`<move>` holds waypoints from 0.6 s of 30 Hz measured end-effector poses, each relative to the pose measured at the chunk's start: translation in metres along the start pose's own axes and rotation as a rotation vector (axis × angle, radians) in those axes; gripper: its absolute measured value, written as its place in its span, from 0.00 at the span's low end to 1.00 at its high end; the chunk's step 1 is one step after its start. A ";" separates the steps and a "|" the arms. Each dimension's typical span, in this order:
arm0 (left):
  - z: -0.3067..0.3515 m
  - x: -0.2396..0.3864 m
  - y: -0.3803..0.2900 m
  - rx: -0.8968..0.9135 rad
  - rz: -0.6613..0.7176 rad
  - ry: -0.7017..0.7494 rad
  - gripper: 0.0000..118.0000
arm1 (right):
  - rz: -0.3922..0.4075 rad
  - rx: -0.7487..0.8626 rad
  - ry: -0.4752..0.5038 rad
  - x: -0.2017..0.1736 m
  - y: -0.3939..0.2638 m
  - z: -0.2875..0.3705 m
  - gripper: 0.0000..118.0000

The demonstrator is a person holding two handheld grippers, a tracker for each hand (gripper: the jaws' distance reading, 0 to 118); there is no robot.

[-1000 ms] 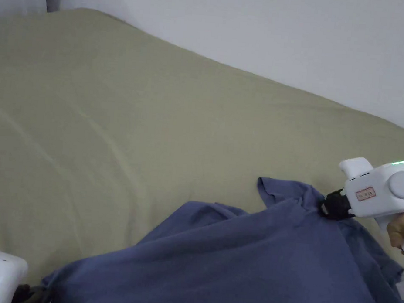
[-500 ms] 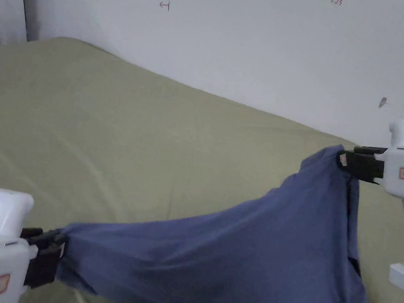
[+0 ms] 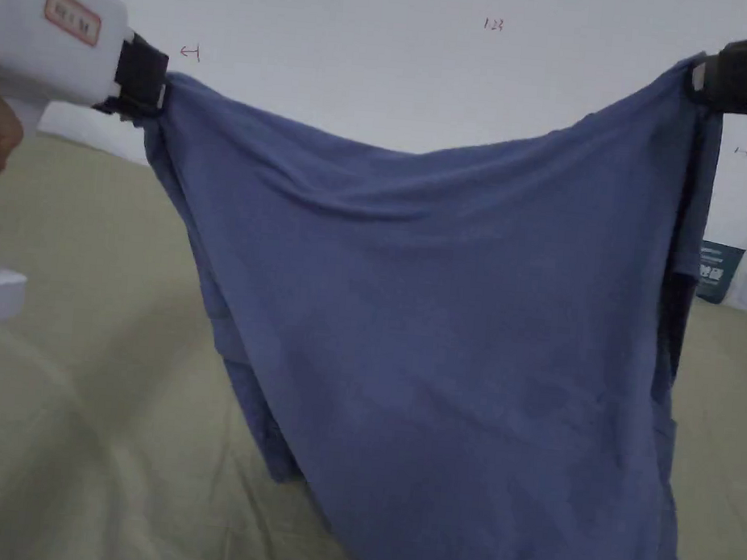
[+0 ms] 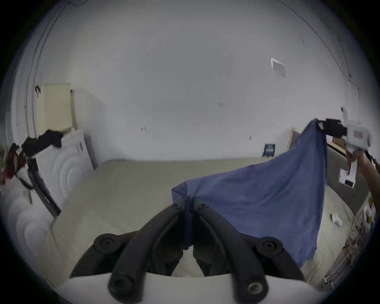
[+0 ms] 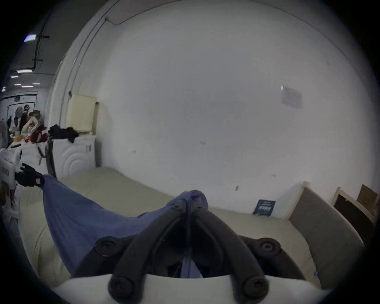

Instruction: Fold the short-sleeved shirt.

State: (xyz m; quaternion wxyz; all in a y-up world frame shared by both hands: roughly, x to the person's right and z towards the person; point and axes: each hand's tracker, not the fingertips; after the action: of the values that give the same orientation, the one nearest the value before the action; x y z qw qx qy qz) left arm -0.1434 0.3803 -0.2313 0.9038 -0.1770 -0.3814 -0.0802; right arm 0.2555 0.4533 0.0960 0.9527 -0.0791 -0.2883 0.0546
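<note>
A blue short-sleeved shirt (image 3: pixel 458 316) hangs spread in the air above the bed, its lower part trailing toward the sheet. My left gripper (image 3: pixel 154 86) is shut on its upper left corner, and my right gripper (image 3: pixel 701 74) is shut on its upper right corner. In the left gripper view the black jaws (image 4: pixel 189 202) pinch a fold of the shirt (image 4: pixel 257 201), with the other gripper (image 4: pixel 322 127) far off at right. In the right gripper view the jaws (image 5: pixel 188 202) press on bunched blue cloth (image 5: pixel 82 211), and the other gripper (image 5: pixel 38 182) holds the far corner.
An olive-green bed sheet (image 3: pixel 87 400) lies under the shirt, against a white wall (image 3: pixel 429 63). A dark box (image 3: pixel 718 272) stands by the wall at right. White appliances with dark clothes on top (image 4: pixel 61 160) stand left of the bed.
Both grippers have risen with the shirt, which went from lying bunched on the bed to hanging stretched between them. The head camera has tilted up.
</note>
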 end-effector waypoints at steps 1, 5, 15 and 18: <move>-0.004 0.000 0.015 0.010 -0.023 0.015 0.05 | -0.004 0.010 -0.006 0.004 0.007 -0.001 0.04; -0.009 0.003 0.062 0.067 -0.037 0.082 0.04 | 0.004 0.088 -0.078 0.008 0.037 -0.003 0.04; -0.024 -0.020 0.120 0.160 0.027 0.153 0.04 | -0.002 0.213 -0.125 0.009 0.104 -0.003 0.04; -0.020 -0.026 0.124 0.185 0.036 0.153 0.04 | -0.010 0.240 -0.102 0.008 0.111 -0.003 0.04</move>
State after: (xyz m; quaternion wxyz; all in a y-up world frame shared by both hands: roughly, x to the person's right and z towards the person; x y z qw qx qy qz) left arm -0.1134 0.4874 -0.2949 0.9440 -0.0930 -0.3138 -0.0418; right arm 0.2573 0.5632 0.0782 0.9397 0.0400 -0.3280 0.0878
